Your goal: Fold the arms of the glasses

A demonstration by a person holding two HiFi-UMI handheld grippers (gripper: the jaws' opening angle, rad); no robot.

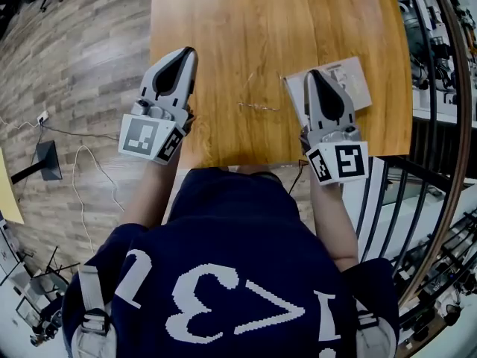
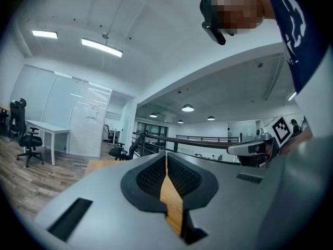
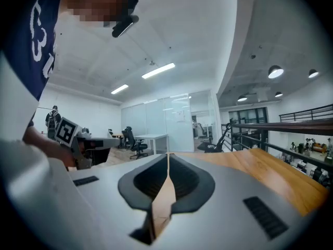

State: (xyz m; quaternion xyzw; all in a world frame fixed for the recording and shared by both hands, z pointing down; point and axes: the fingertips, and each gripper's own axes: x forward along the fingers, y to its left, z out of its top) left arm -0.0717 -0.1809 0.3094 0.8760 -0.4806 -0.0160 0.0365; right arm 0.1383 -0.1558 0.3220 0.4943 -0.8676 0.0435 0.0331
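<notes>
The glasses (image 1: pixel 257 106) lay on the bench (image 1: pixel 298 21) between my hands, their long axis seemingly running side to side. My right fingers (image 1: pixel 313 77) were nearer than my left fingers (image 1: pixel 186 54) (both pairs closed, empty).

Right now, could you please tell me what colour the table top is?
Warm orange-brown wood grain; the table shows best in the head view.

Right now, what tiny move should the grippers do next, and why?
Probably open the jaws. The left gripper and right gripper are both shut and empty, and the glasses lie untouched on the table between them, so neither can take an arm yet.
</notes>
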